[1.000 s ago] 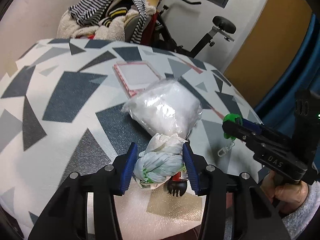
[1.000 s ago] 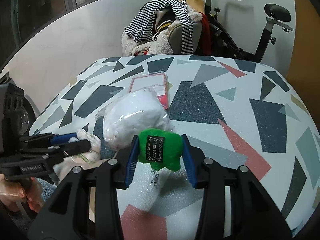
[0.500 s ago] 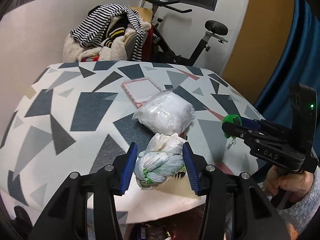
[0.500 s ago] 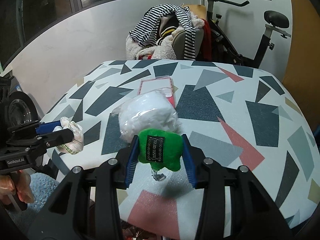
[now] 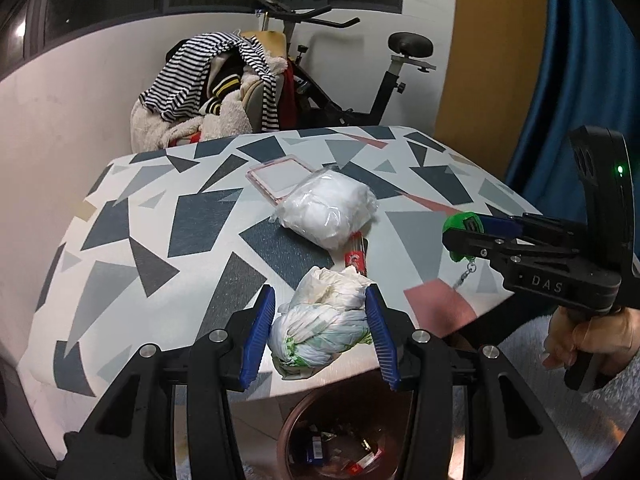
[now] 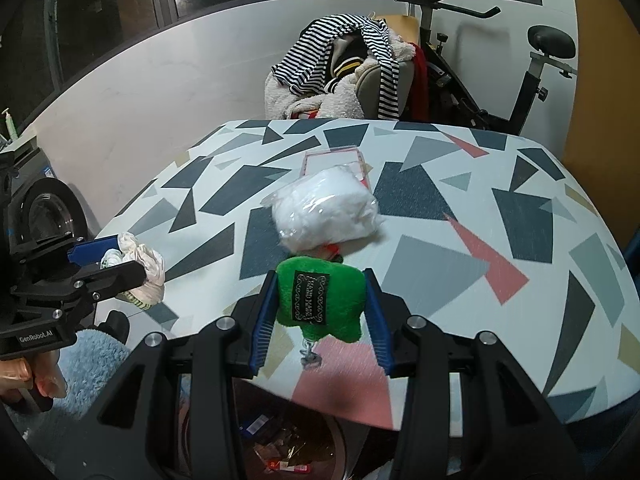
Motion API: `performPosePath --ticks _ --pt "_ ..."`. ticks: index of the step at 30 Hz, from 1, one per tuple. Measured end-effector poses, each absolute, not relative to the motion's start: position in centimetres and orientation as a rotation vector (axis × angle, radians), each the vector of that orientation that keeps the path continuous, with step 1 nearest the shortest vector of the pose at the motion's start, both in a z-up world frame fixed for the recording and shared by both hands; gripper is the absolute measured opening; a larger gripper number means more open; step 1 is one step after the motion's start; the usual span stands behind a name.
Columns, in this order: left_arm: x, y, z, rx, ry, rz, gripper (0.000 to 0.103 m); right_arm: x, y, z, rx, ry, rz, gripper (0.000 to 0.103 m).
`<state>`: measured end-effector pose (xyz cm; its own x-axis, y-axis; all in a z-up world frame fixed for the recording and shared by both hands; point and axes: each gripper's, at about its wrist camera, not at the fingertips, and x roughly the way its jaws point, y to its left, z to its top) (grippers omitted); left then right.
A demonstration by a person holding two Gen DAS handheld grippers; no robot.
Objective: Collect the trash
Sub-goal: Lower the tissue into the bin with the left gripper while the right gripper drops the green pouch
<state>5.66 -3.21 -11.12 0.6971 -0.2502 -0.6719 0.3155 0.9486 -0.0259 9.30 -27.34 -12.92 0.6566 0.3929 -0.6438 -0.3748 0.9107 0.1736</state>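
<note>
an exercise bike (image 5: 360, 80) stands at the top of the frame against a white wall (image 5: 80, 112). left of it, striped and fleecy clothes (image 5: 208, 88) heap over a chair. a blue curtain (image 5: 580, 80) hangs at the right edge.

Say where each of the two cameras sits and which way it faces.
Left wrist: rides the left gripper, facing across the table; jaws clamp a crumpled bag above the bin; the right gripper shows.
Right wrist: rides the right gripper, facing likewise; jaws clamp a green plush; the left gripper shows.
Shared: the white bag and exercise bike.
</note>
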Motion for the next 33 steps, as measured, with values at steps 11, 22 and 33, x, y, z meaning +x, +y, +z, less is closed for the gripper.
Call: performPosePath --ticks 11,22,33 --pt "1.7 -2.5 -14.3 0.115 0.796 -0.393 0.045 5.4 -27.3 -14.3 0.04 0.74 0.444 0.043" --pt "-0.5 -3.1 -22.0 0.18 0.975 -0.456 0.046 2.8 -27.1 -17.6 0.041 0.798 0.439 0.043" --pt "-0.5 -3.0 -22.3 0.129 0.96 -0.455 0.067 2.2 -26.7 -19.3 0.047 0.834 0.452 0.043"
